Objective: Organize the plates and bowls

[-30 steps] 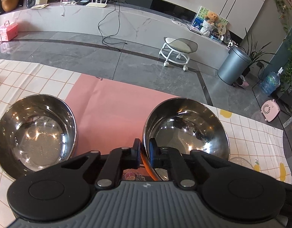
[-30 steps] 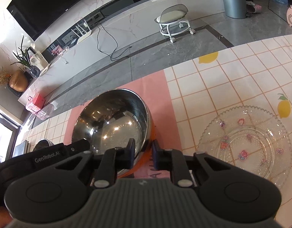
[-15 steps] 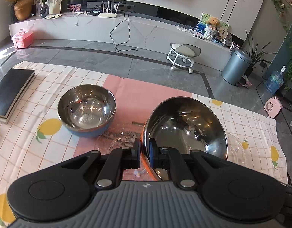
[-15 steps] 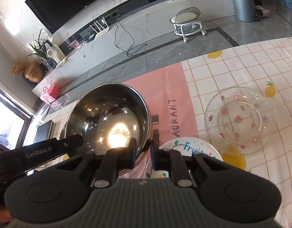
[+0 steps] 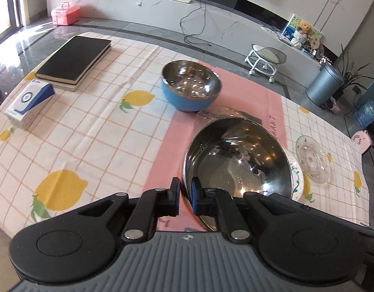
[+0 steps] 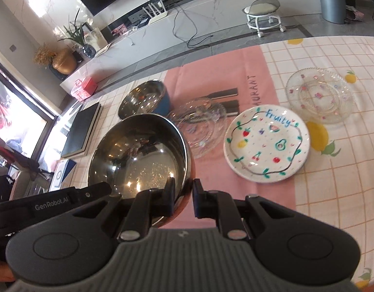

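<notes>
Both grippers hold one orange-sided steel bowl point(image 5: 238, 160) by its rim, lifted above the table. My left gripper point(image 5: 185, 196) is shut on its near-left rim. My right gripper point(image 6: 183, 198) is shut on its near-right rim; the bowl also shows in the right wrist view point(image 6: 138, 155). A blue-sided steel bowl point(image 5: 190, 88) point(image 6: 144, 101) stands on the pink runner further back. A clear glass plate point(image 6: 199, 124) lies beside it. A white "Fruity" plate point(image 6: 265, 142) and another glass plate point(image 6: 319, 95) point(image 5: 313, 159) lie to the right.
A black notebook point(image 5: 73, 58) and a blue-white box point(image 5: 29, 102) lie at the table's left. A checked lemon tablecloth point(image 5: 89, 133) covers the table. Two dark flat strips point(image 6: 227, 98) lie on the runner behind the glass plate.
Both grippers have risen and pulled back with the orange bowl. The blue bowl and the plates now look farther away, and more of the table shows.
</notes>
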### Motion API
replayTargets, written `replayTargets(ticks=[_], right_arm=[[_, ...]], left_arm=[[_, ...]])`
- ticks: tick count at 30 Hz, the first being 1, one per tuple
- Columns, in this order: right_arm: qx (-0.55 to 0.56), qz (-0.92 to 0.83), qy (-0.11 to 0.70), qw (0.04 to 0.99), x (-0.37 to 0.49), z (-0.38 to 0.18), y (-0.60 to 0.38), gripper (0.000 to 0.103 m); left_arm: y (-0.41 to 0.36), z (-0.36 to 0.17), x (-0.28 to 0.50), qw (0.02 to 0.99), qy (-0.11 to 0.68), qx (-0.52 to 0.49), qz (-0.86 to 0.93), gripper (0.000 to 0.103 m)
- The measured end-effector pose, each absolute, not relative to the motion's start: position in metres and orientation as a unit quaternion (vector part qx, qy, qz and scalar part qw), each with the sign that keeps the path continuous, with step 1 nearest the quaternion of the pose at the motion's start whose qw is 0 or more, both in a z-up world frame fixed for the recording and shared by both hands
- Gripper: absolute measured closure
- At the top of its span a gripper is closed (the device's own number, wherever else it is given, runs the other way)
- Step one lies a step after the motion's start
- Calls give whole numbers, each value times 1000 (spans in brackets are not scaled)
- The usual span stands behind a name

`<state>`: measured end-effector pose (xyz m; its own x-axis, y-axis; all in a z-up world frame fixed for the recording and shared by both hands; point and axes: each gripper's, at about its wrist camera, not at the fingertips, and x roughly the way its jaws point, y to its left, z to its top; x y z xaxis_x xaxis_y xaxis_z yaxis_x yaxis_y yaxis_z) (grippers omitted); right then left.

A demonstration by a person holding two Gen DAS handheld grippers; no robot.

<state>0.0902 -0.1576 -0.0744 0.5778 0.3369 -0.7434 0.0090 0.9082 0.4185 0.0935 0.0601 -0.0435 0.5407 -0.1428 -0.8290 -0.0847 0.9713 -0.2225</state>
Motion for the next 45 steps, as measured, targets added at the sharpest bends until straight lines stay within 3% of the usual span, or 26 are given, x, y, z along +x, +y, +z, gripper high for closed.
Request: replayTargets(ticks=[16, 36, 40, 45], right_arm=[[93, 166, 545, 817, 90, -123, -50, 91], [13, 181, 551, 815, 95, -135, -27, 92], [8, 185, 553, 813, 95, -134, -25, 88], [5, 186, 544, 818, 92, -133, -24, 77]], left_arm=[[140, -93, 50, 815, 561, -137, 47, 91], [144, -111, 42, 801, 577, -146, 57, 90], [145, -111, 42, 800, 578, -151, 52, 85], [148, -105, 42, 809, 567, -143, 60, 63]])
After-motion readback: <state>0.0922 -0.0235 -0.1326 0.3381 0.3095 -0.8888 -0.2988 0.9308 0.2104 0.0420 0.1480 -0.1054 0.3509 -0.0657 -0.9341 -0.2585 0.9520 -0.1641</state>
